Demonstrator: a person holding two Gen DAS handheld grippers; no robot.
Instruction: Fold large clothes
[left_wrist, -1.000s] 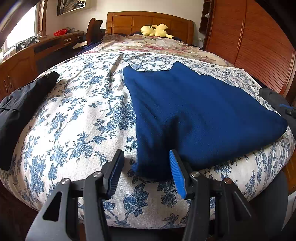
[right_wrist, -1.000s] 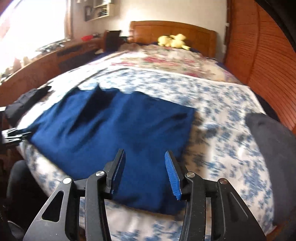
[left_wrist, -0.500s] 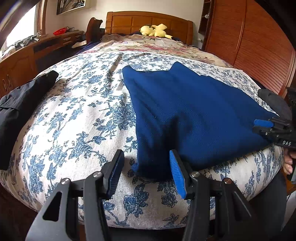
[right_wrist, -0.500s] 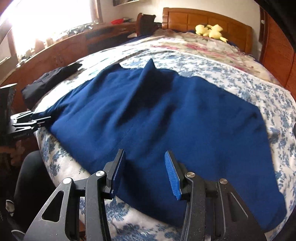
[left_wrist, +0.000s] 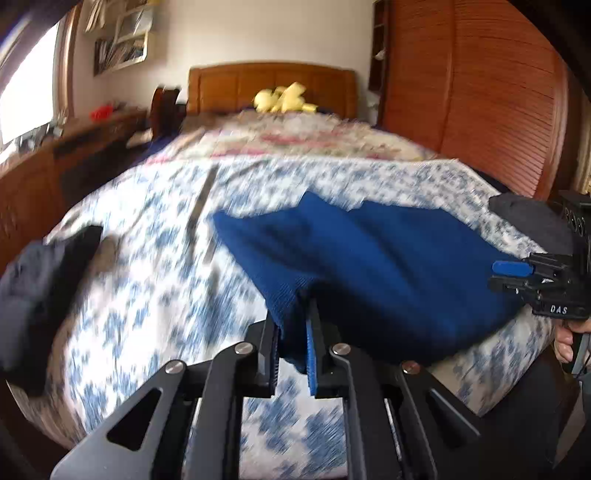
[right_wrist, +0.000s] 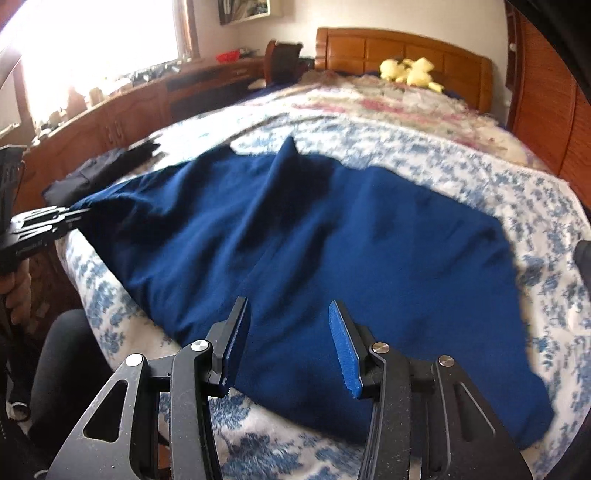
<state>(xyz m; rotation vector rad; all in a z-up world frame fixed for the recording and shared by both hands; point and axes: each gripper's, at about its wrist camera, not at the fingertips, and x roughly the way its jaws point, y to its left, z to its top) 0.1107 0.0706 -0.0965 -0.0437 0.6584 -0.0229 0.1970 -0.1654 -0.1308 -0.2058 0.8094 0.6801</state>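
1. My left gripper (left_wrist: 291, 347) has its jaws clamped on the near corner of the blue garment (left_wrist: 376, 266), the cloth pinched between the pads and pulled up off the bed (left_wrist: 155, 280).

2. My right gripper (right_wrist: 288, 343) hangs over the garment's (right_wrist: 332, 251) near edge with jaws apart, nothing between them; blue cloth lies directly under and ahead of the pads.

3. The garment spreads flat across the blue-flowered bedspread, reaching ahead of the right jaws and out to both sides; a small peak of cloth stands up at its far edge.

4. In the right wrist view, the left gripper (right_wrist: 40, 225) shows far out to the left of my jaws, at the garment's left corner. In the left wrist view, the right gripper (left_wrist: 546, 280) shows far to the right, at the garment's other end.

5. A black garment (left_wrist: 40, 280) lies on the bed well to the left of the left jaws, apart from the blue one.

6. A yellow plush toy (right_wrist: 410, 74) sits far ahead of the jaws, against the wooden headboard (right_wrist: 399, 48).

7. The left wrist view is blurred, so fine detail of the bedspread cannot be read.
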